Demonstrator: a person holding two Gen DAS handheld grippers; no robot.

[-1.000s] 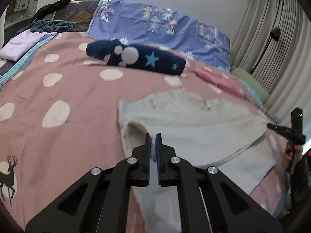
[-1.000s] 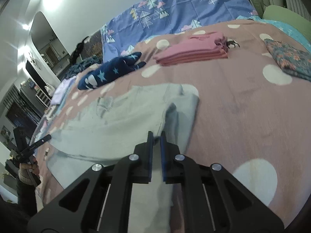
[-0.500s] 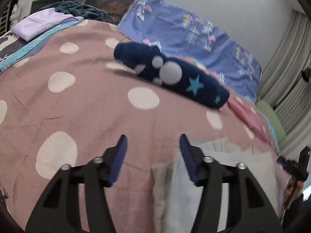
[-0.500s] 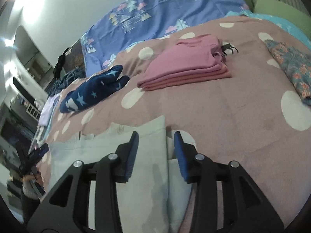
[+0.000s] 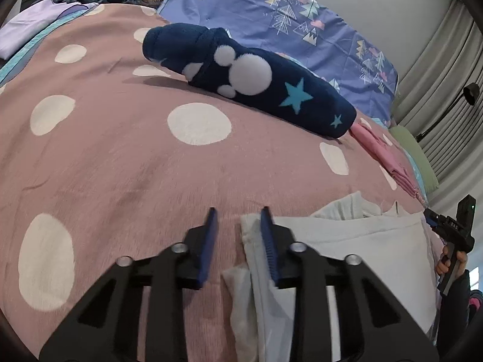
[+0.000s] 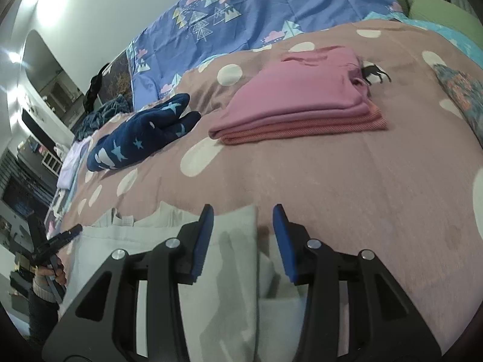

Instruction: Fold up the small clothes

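Both grippers, left and right, now spread-fingered (clamped earlier), released the folded pale garment on the bed.

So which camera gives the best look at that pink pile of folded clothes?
The right wrist view: the pink pile lies whole and close, its stacked layers plain. The left wrist view shows only a thin slanted strip of it far off, behind the navy bundle.

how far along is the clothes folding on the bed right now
Done: a pink folded stack lies on the bedspread. In hand: nothing; the left tool and right tool are open over the pale grey garment, already folded over. Left: probably finishing it, then the navy star garment.
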